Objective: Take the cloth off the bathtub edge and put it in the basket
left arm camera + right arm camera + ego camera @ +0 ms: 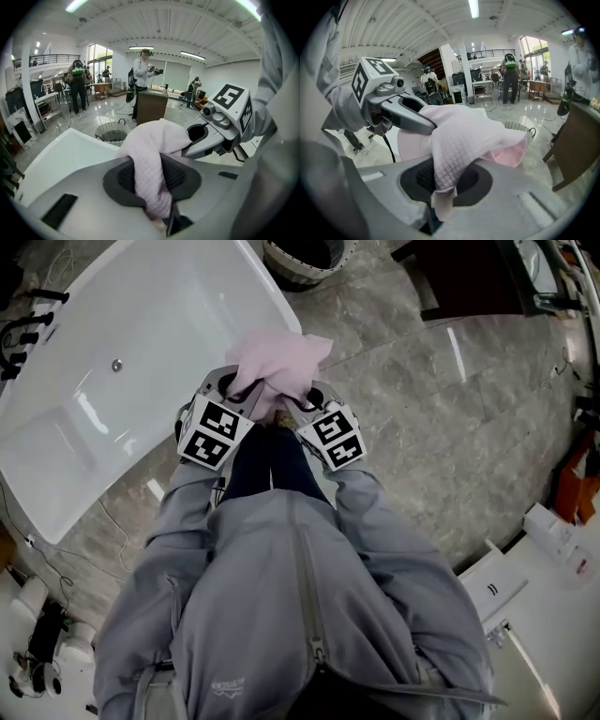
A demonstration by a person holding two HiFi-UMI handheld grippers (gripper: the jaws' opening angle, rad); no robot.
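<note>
At the white oval bathtub (141, 334), on the rim end nearest the basket, one pale pink waffle-weave cloth (277, 367) is carried by two grippers. Item count: one cloth, one bathtub, one round wire basket (305, 259) and two hand-held grippers. The left gripper (246, 395) sits on the bathtub side of the cloth. Its jaws are clamped on a narrow fold that passes between the pads and hangs out below them. The right gripper (305, 401) sits on the side away from the bathtub. Its jaws are likewise clenched on a second fold, with a short tail of fabric showing under the pads. The two grippers stand close together, side by side, and the cloth is bunched between and over their tips. The cloth's longer dimension runs from gripper to gripper, crossing outward from the bathtub rim. One loose corner points away from the bathtub. In the head view the bundle overlaps the bathtub rim; whether it hangs fully clear of that rim cannot be told. The basket stands on the grey stone floor (450, 418) just beyond the bathtub end, well apart from the cloth.
</note>
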